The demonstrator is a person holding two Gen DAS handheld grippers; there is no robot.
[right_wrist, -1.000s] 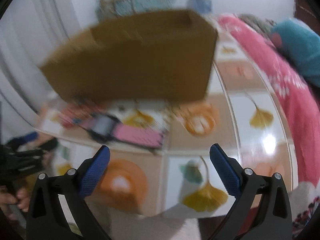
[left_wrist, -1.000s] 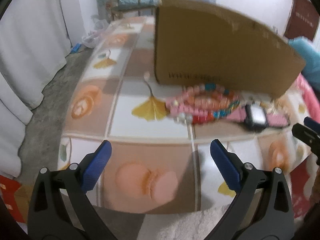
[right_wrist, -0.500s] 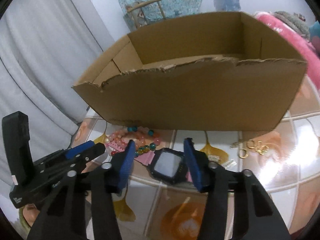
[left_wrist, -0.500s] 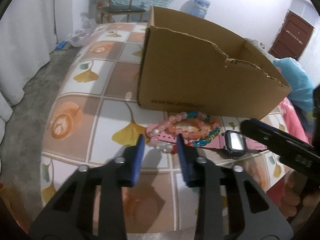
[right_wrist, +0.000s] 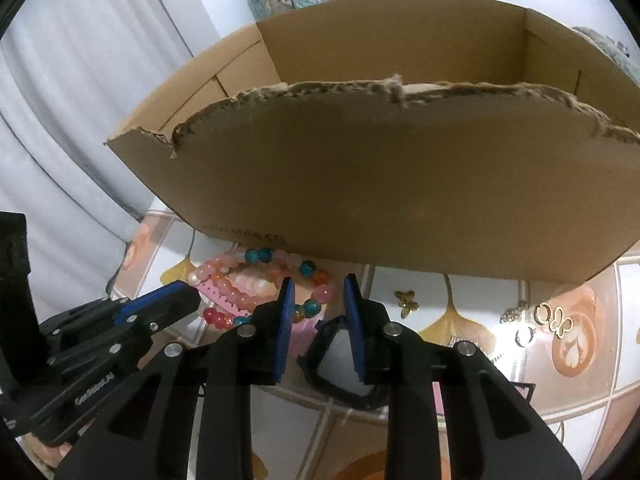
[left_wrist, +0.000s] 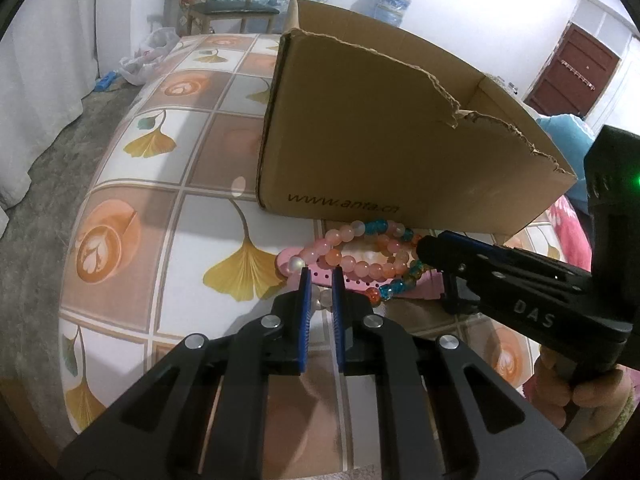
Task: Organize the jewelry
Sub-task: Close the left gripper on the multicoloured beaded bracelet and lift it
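Pink, orange and blue bead bracelets [left_wrist: 360, 250] lie in a heap on the table just in front of an open cardboard box [left_wrist: 384, 148]; the heap also shows in the right wrist view [right_wrist: 248, 280]. My left gripper [left_wrist: 319, 280] has its jaws nearly together around pale beads at the heap's near edge. My right gripper [right_wrist: 318, 292] is narrowed, its fingers on either side of a black watch [right_wrist: 344, 360] with a pink strap, beside the beads. Small gold earrings [right_wrist: 552, 318] and a gold butterfly charm [right_wrist: 406, 300] lie on the table to the right.
The cardboard box [right_wrist: 400, 168] stands tall right behind the jewelry. The table [left_wrist: 168, 184] has a tile-and-ginkgo patterned cover and drops off at left to a concrete floor. A wooden chair [left_wrist: 228, 4] and a water jug [left_wrist: 390, 0] stand behind.
Both grippers have moved forward and down to the jewelry and closed from wide open to narrow. The left has closed around the pale beads and the right around the watch.
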